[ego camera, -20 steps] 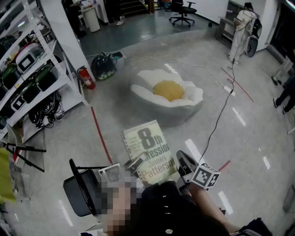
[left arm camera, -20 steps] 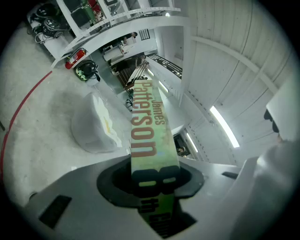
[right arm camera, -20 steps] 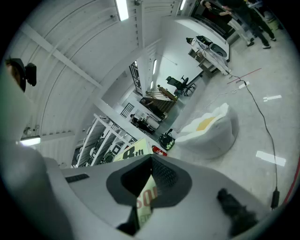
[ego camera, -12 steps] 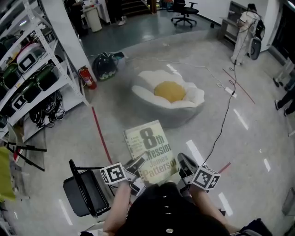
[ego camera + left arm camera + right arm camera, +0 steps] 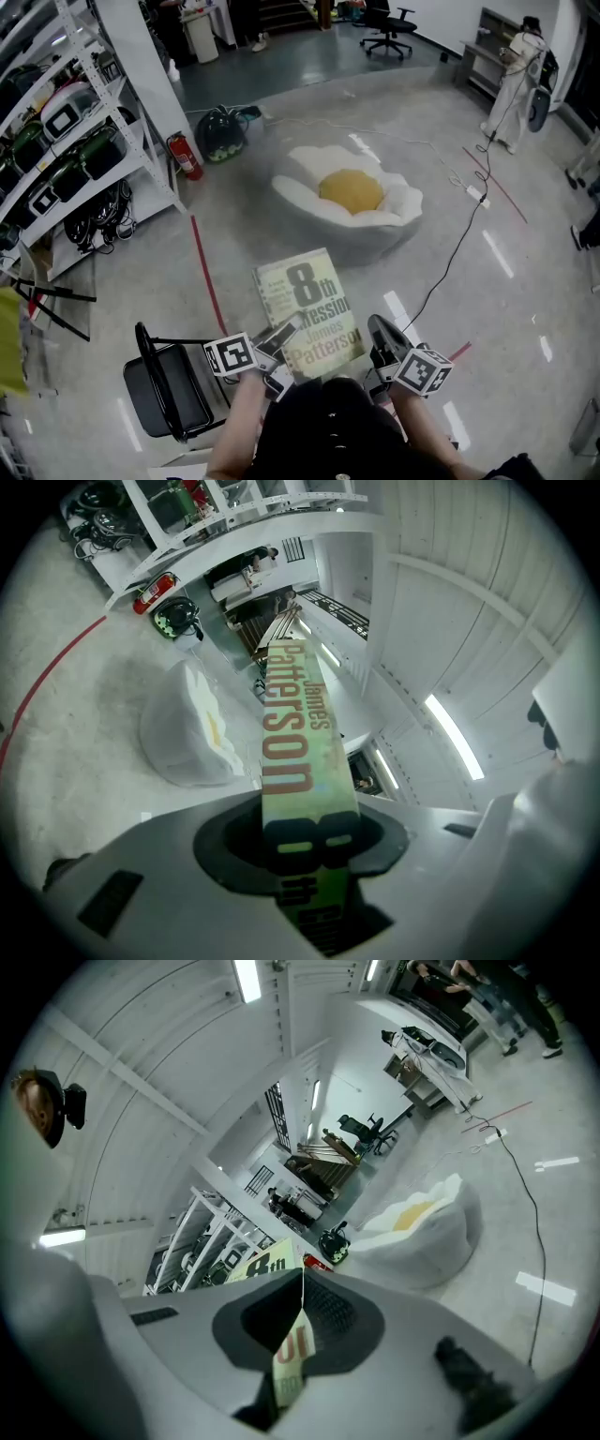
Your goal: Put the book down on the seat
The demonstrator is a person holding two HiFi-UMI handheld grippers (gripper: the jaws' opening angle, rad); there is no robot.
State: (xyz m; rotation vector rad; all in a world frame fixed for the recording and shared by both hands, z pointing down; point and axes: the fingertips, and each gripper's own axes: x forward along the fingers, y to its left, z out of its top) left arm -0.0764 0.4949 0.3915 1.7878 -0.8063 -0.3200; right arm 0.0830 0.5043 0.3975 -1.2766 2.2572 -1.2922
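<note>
**Book held low-centre in a 2-gripper clamp; seat ahead, well apart.**

White scalloped beanbag seat (image 5: 349,217) w/ yellow centre: soft, rounded, upper centre of head view, straight beyond the book's far end. Black folding chair (image 5: 169,394), flat pad on a thin metal frame, lower left, nearer the left gripper; beanbag judged the likelier target. Pale green paperback book (image 5: 307,312): flat, rectangular, glossy, off the floor, long axis bottom-to-top toward the beanbag. Left gripper (image 5: 274,356): jaws part-closed, pinching the book's near-left edge. Right gripper (image 5: 380,339): jaws nearly together on the thin near-right corner.
</note>
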